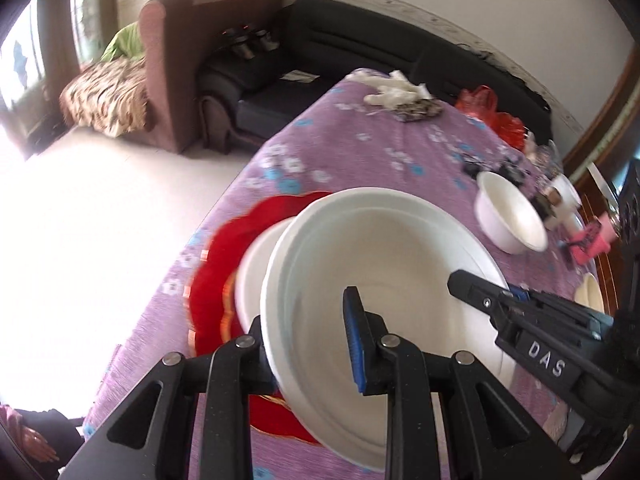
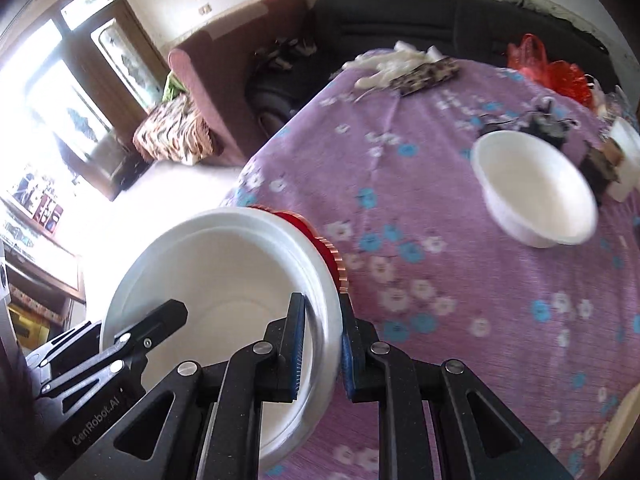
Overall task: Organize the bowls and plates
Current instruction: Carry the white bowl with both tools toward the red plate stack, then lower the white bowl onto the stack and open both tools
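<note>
Both grippers – left gripper (image 1: 308, 340), right gripper (image 2: 322, 344) – clamped on big white bowl's (image 1: 384, 264) rim. Stacking step. Next – carry to small bowl (image 2: 536, 188), go slow.

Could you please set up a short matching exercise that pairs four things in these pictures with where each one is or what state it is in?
Things:
1. large white bowl
2. small white bowl
3. red plate
4. red plastic bag

Places or states:
A. standing alone on the purple tablecloth, touched by no gripper
B. at the far edge of the table, by the dark sofa
C. rim pinched by the left gripper and the right gripper
D. under the stacked white dishes, showing at their side

Pairs: 1-C, 2-A, 3-D, 4-B
</note>
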`<state>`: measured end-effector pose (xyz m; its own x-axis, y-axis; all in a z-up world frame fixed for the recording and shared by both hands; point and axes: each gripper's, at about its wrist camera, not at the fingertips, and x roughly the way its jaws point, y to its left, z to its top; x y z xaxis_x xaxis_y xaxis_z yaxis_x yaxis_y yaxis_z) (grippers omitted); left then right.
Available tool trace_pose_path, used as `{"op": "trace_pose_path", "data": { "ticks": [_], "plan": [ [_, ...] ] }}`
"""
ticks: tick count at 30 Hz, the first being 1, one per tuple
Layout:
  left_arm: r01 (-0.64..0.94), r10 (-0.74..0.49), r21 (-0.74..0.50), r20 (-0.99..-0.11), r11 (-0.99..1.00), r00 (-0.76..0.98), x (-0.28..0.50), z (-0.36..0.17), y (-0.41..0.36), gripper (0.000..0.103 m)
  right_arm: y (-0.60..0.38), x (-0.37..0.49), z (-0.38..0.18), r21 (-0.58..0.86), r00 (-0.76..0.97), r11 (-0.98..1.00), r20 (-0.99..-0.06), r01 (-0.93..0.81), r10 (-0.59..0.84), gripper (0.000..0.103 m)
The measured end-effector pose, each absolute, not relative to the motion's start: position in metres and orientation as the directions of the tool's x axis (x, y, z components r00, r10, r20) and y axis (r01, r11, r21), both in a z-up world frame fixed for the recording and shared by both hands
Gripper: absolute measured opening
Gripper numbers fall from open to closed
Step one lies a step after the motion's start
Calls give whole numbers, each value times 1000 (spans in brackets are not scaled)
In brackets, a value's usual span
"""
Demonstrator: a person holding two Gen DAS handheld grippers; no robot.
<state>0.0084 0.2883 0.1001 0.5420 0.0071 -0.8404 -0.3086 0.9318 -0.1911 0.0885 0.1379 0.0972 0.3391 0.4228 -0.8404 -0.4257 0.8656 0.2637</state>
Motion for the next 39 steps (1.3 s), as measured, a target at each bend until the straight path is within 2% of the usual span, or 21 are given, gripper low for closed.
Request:
{"op": "trace_pose_path", "data": {
  "ticks": [8,17,18,20,21,22,31,32,34,35,36,39],
  "plan": [
    [-354,52,-162,-850,921,525,19,79,318,24,177,95,80,172,361,876,-862,-450,355,18],
    [-364,90,-127,-847,922,524,25,69,322,26,186,97,72,133,398,881,-854,-454,334,18],
    [-366,89,-129,-849,922,522,25,68,323,27,187,97,71,128,401,881,-854,-456,332,18],
    [-376,101,-125,-844,918,526,23,70,325,36,189,95,69,106,413,880,-853,-463,320,18],
    [-379,97,-136,-839,915,536,20,72,327,46,190,94,68,94,421,879,-851,-467,314,18],
    [-382,92,-148,-834,912,544,19,74,330,50,191,92,68,88,429,878,-847,-470,314,18],
    [-407,85,-216,-790,888,607,-2,93,339,54,191,82,73,-14,531,879,-802,-476,275,19],
    [-411,90,-221,-783,884,615,-6,96,339,54,190,83,73,-7,532,882,-800,-470,277,23],
    [-415,98,-230,-768,880,633,-16,103,339,55,184,85,75,51,521,891,-796,-450,309,41],
    [-416,103,-232,-761,880,641,-21,106,339,55,181,85,76,74,521,893,-790,-443,324,53],
    [-414,108,-234,-750,880,653,-27,111,337,57,177,84,78,104,525,894,-778,-435,345,59],
    [-411,139,-225,-713,883,687,-46,125,329,62,169,76,87,130,551,897,-749,-422,368,59]
  ]
}}
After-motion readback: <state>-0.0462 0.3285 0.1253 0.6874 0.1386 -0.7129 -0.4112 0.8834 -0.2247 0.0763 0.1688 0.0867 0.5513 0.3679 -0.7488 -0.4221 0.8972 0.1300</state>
